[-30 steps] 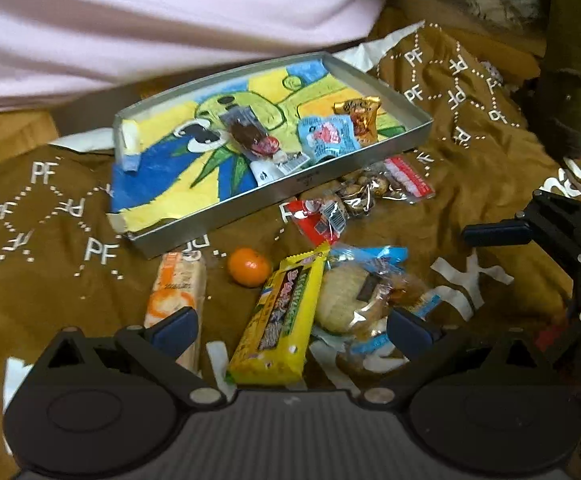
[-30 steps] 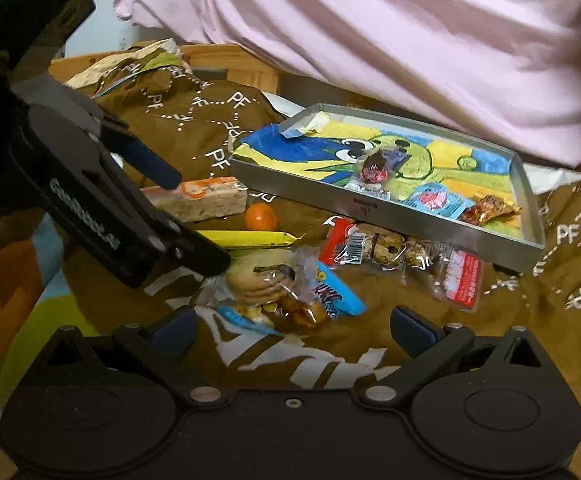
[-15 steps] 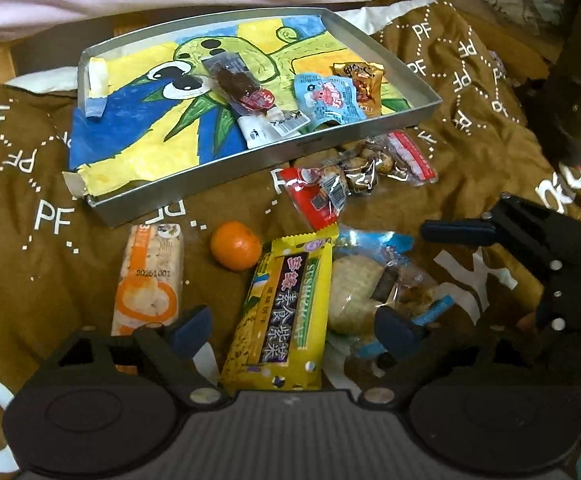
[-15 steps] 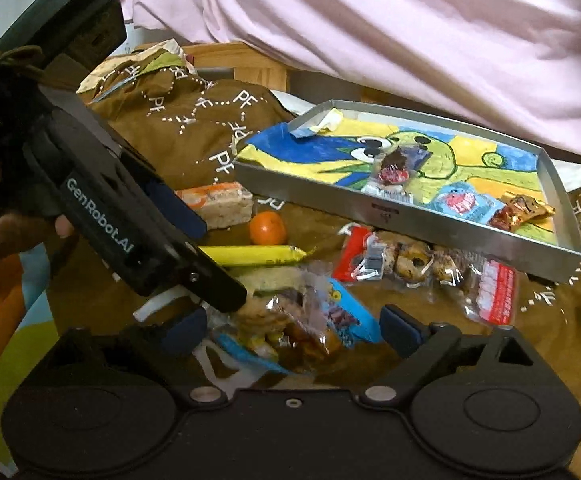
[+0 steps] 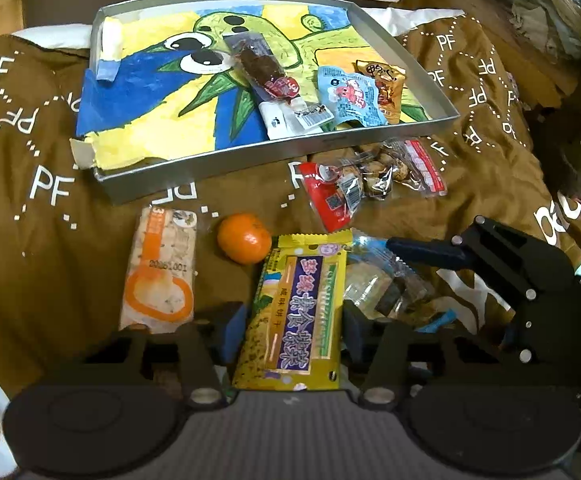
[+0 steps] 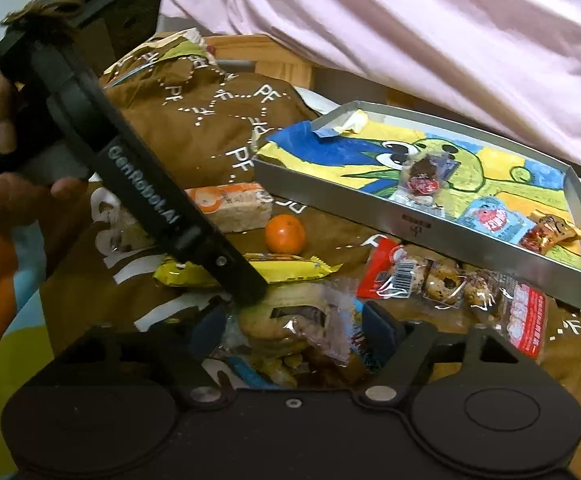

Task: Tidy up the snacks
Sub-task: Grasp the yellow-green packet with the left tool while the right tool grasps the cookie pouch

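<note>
Fingers of the left gripper [image 5: 290,330] have narrowed onto the yellow rectangular foil biscuit packet [image 5: 296,312] below the shallow silver metal tray [image 5: 218,162], so a lift looks imminent, while the right gripper [image 6: 294,330] brackets the clear cookie bag [image 6: 290,328].

A brown cloth [image 5: 30,264] printed with white "PF" letters and dotted lines covered the surface, rumpled into folds toward the far side. Beyond it lay a broad sweep of pale pink fabric [image 6: 410,32] in soft creases, with a strip of light wooden edge [image 6: 274,64] showing just below it and a bit of white sheet [image 5: 418,20] poking out between cloth and wood. At the near left of the right wrist view, a patch of orange, blue and green patterned material [image 6: 6,304] showed beside the brown cloth.
</note>
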